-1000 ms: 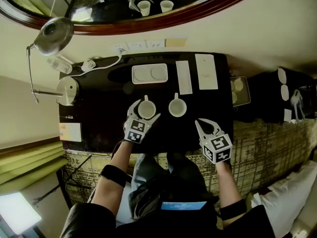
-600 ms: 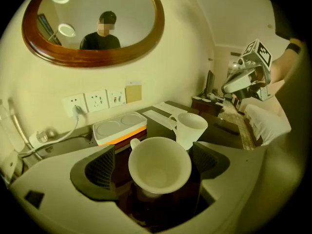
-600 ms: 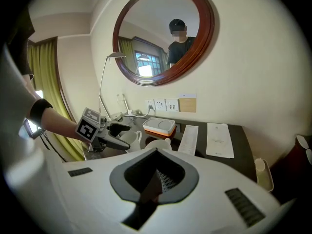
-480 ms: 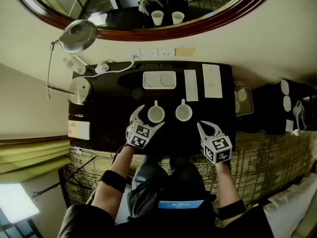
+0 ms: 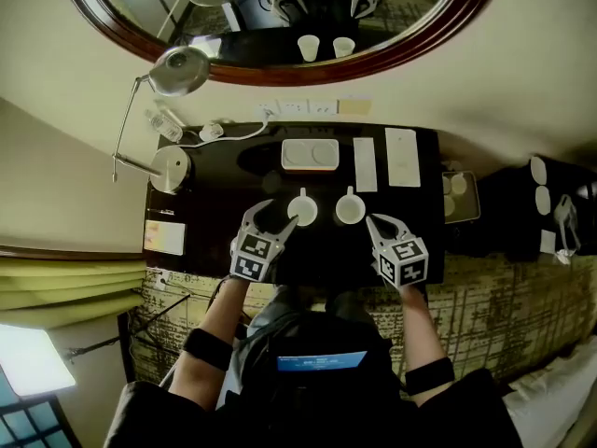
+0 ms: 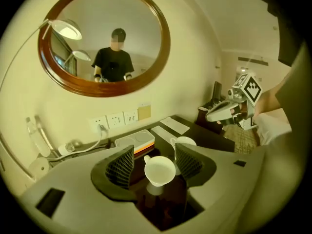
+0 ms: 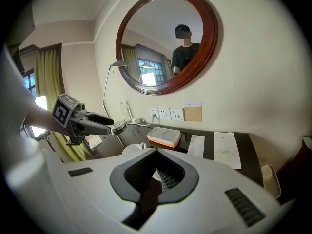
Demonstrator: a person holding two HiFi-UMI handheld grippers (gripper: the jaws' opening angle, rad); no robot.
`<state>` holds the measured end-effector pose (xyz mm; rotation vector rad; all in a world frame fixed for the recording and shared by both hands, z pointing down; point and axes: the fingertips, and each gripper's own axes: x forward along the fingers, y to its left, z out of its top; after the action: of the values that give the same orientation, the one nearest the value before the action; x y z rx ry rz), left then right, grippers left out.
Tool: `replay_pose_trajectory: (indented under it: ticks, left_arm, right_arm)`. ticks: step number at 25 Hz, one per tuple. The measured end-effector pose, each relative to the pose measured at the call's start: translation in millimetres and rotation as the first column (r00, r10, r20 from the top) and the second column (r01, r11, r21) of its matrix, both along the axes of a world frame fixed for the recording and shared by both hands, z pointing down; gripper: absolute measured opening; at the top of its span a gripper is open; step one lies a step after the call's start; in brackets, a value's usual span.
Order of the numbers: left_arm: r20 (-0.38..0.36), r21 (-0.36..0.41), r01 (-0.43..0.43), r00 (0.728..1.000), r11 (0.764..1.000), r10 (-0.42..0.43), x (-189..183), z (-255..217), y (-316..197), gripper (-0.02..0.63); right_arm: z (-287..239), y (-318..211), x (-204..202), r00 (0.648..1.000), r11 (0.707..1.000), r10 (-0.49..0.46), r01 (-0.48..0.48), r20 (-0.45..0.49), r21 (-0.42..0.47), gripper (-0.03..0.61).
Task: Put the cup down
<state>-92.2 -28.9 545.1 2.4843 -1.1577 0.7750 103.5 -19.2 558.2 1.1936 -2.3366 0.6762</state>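
Two white cups stand on the dark table (image 5: 215,241). The left cup (image 5: 301,210) (image 6: 160,169) rests upright on the tabletop at the tips of my left gripper (image 5: 280,215) (image 6: 155,161). The jaws are closing around it, and small gaps show between the cup and the mesh pads (image 6: 121,165). The other cup (image 5: 350,210) (image 6: 184,141) stands just to its right. My right gripper (image 5: 373,222) (image 7: 158,177) hovers near the table's front right, shut and with nothing in it.
A white tray on an orange base (image 5: 311,155) and two paper cards (image 5: 365,164) (image 5: 401,157) lie behind the cups. A desk lamp's base (image 5: 170,168) and a cable sit at the back left. A round mirror (image 5: 448,17) hangs above the wall sockets.
My left gripper has drawn back towards the table's front, leaving the cup standing at its tips, and its jaws have narrowed. The right gripper has moved slightly closer to the second cup.
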Motion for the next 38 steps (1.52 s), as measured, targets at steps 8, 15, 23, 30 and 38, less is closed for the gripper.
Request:
replay_pose_trajectory:
  ticks: [8, 15, 23, 30, 38]
  left_arm:
    - [-0.094, -0.029, 0.127, 0.987, 0.992, -0.129, -24, -18, 14, 0.06]
    - [-0.165, -0.053, 0.201, 0.964, 0.978, -0.207, -44, -24, 23, -0.005]
    - [-0.16, -0.055, 0.205, 0.964, 0.977, -0.211, -53, -26, 24, -0.006]
    - [-0.156, -0.055, 0.201, 0.966, 0.978, -0.207, -51, -28, 24, -0.008]
    - [-0.191, -0.055, 0.215, 0.956, 0.975, -0.221, -41, -31, 26, -0.005]
  right_arm:
    - [-10, -4, -20, 1.0, 1.0, -0.02, 0.019, 0.024, 0.008, 0.005]
    - [-5, -2, -25, 1.0, 1.0, -0.028, 0.028, 0.002, -0.009, 0.005]
    - [-4, -5, -31, 1.0, 1.0, -0.027, 0.027, 0.003, -0.009, 0.005]
    - [-3, -2, -27, 1.0, 1.0, -0.02, 0.02, 0.009, -0.013, 0.005]
    - [-1, 2, -22, 1.0, 1.0, -0.028, 0.028, 0.013, -0.015, 0.005]
